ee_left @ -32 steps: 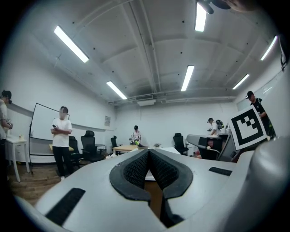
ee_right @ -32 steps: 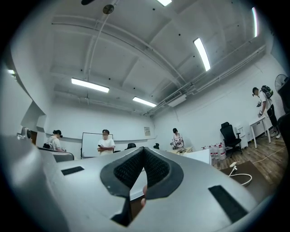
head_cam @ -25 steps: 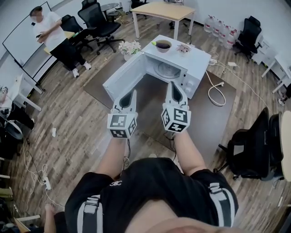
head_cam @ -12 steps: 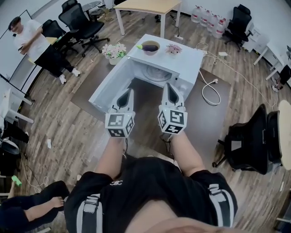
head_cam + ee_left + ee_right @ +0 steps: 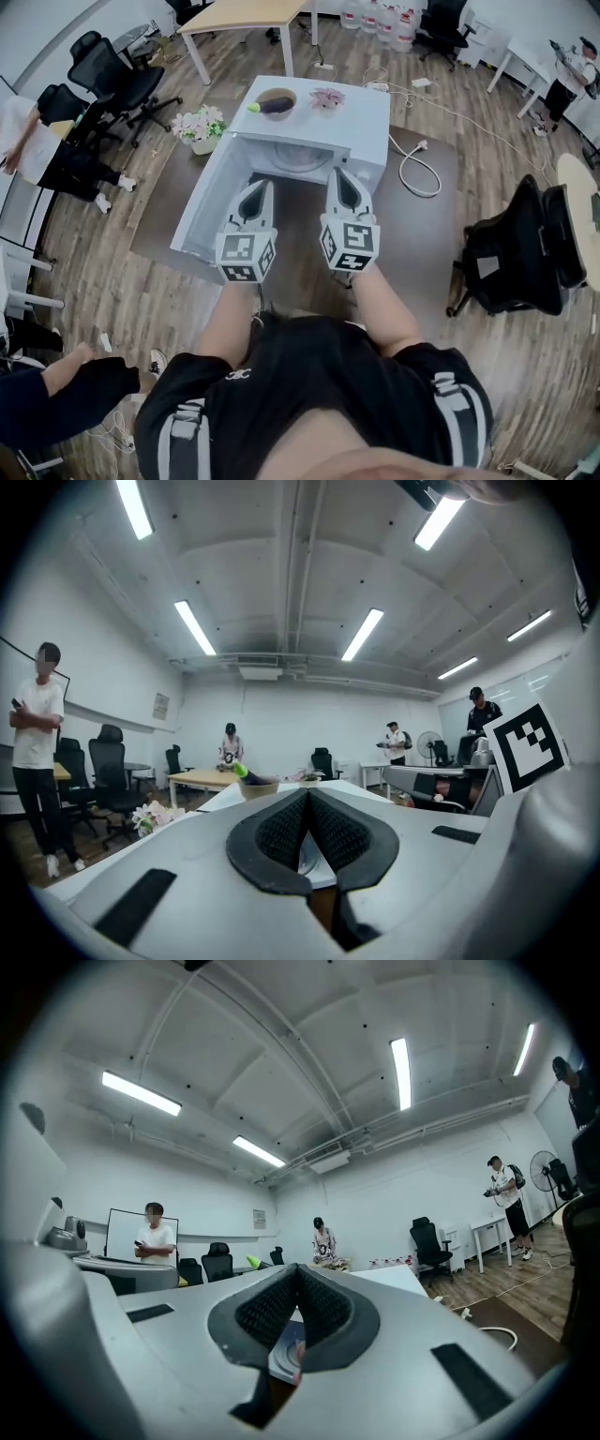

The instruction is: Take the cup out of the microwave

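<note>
A white microwave stands on a dark low table with its door swung open to the left. Inside it I see only the glass turntable; no cup shows in any view. My left gripper and right gripper are held side by side just in front of the opening, both shut and empty. In the left gripper view the left gripper has its pads meeting, and a slice of the turntable shows behind them. The right gripper looks the same in its own view.
On top of the microwave sit a bowl holding an aubergine and a small plant. A flower pot stands left of the door. A power cable lies to the right, with a black chair beyond. People stand around the room.
Both grippers have moved forward and slightly down toward the microwave opening, and the microwave now sits closer and more centred in the head view. Both stay shut.
</note>
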Available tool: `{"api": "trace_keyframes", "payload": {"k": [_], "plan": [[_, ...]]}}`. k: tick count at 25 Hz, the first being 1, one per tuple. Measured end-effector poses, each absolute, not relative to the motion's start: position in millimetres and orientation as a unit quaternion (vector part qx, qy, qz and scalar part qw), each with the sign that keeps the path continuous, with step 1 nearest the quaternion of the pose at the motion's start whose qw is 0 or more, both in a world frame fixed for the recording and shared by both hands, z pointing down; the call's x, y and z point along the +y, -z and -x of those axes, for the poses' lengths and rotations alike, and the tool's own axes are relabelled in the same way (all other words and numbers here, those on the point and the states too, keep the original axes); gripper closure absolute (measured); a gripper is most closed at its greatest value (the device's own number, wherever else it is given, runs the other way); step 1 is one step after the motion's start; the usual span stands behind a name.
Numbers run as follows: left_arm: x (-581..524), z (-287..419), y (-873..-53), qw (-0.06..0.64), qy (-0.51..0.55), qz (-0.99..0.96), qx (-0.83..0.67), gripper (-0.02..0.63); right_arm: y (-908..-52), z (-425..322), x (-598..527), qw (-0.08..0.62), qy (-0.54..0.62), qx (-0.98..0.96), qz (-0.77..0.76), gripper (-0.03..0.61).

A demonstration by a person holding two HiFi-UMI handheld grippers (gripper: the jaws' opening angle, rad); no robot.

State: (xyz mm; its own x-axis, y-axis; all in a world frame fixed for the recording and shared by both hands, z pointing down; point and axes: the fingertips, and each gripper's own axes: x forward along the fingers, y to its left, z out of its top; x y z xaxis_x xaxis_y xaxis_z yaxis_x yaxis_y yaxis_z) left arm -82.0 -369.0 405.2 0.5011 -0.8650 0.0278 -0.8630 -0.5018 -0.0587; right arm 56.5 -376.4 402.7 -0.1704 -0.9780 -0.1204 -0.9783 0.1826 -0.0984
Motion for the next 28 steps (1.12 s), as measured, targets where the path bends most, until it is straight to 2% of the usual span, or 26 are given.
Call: {"api": "trace_keyframes", "payload": {"k": [10, 11, 13, 18, 22, 28], "plan": [[-422, 118, -410, 0.012, 0.029, 0.895, 0.445, 0.612, -411, -15, -412, 0.074, -0.028, 0.726, 0.683, 0.577], [-426, 121, -412, 0.011, 0.029, 0.897, 0.442, 0.612, -412, -9, -416, 0.078, -0.030, 0.729, 0.680, 0.560], [-432, 127, -414, 0.010, 0.027, 0.900, 0.436, 0.612, -415, 3, -424, 0.086, -0.029, 0.740, 0.667, 0.352], [-442, 139, -417, 0.004, 0.023, 0.903, 0.429, 0.612, -431, 20, -443, 0.083, -0.022, 0.735, 0.672, 0.130], [-446, 146, -422, -0.001, 0.023, 0.902, 0.431, 0.612, -456, 25, -455, 0.064, -0.006, 0.726, 0.684, 0.070], [-448, 155, -429, -0.008, 0.027, 0.899, 0.437, 0.612, -507, 35, -483, 0.019, 0.029, 0.724, 0.689, 0.049]]}}
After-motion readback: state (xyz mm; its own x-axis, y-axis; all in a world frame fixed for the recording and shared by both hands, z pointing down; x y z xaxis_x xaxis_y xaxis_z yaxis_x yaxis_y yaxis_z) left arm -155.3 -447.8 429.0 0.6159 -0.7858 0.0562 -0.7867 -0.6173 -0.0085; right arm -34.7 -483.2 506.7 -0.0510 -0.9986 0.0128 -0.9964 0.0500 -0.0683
